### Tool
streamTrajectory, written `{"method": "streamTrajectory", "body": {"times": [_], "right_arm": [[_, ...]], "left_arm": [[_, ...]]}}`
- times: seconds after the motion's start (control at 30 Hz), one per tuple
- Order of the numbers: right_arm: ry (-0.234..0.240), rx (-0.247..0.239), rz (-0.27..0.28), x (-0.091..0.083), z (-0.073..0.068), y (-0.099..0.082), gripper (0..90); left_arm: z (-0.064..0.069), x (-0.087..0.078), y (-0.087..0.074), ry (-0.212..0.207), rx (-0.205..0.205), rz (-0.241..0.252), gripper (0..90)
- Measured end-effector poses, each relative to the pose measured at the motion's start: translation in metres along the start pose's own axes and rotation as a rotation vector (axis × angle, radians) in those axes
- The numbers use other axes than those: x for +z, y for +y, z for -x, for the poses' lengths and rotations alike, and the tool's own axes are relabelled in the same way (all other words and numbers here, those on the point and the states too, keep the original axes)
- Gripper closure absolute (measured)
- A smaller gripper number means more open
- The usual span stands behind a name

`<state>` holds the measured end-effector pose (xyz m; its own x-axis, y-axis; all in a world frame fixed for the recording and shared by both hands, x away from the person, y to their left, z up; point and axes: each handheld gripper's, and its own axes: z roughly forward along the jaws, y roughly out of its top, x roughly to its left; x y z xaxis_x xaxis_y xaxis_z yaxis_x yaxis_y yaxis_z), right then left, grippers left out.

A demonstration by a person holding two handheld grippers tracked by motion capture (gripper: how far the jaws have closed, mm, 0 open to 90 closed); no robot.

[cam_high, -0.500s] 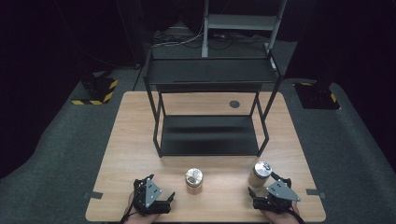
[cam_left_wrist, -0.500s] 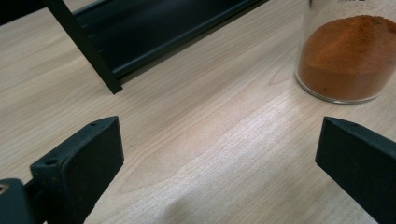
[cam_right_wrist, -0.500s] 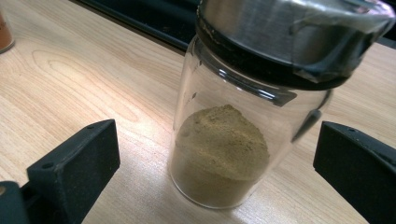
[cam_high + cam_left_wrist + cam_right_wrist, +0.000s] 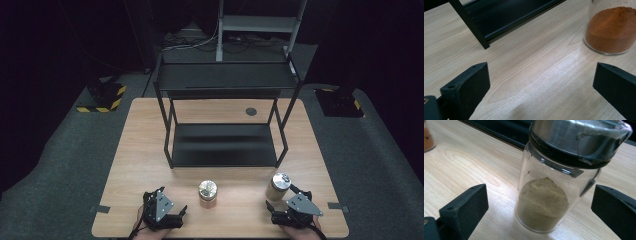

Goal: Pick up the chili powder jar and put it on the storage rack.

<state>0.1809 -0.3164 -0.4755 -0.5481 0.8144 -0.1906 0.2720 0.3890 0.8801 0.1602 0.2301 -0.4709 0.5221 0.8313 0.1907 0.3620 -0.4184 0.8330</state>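
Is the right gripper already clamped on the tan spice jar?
No, the right gripper has both jaws standing clear of the tan spice jar.

A glass jar of tan powder, upright with a metal lid taped at the rim, stands on the wood between the wide-spread jaws of the right gripper, touching neither. A second upright glass jar of orange powder, silver-lidded, stands ahead and right of the left gripper, outside its open jaws.
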Motion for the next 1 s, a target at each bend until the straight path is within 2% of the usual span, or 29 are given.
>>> {"method": "streamTrajectory", "body": {"times": [0.17,0.37,0.6,0.67,0.87,1.0], "right_arm": [[0.008,-0.001,-0.005,0.0,0.001,0.001,0.2],[0.009,0.007,-0.002,-0.001,0.002,0.0,0.1],[0.003,-0.01,-0.007,-0.001,-0.001,0.001,0.1],[0.001,-0.009,-0.009,-0.001,-0.001,0.001,0.1],[0.004,-0.006,-0.005,-0.001,0.0,0.0,0.1],[0.006,-0.002,-0.006,-0.001,0.0,0.0,0.0]], "left_arm": [[0.001,0.0,0.0,0.011,-0.01,-0.002,1.1],[0.004,0.0,0.0,0.017,0.014,0.002,0.6],[0.003,-0.002,-0.005,0.006,0.011,0.052,0.7],[0.005,-0.005,-0.003,0.015,0.029,0.068,0.8],[0.003,-0.013,-0.002,0.019,0.015,0.098,0.8],[0.002,-0.022,0.002,0.02,-0.005,0.138,0.8]]}}
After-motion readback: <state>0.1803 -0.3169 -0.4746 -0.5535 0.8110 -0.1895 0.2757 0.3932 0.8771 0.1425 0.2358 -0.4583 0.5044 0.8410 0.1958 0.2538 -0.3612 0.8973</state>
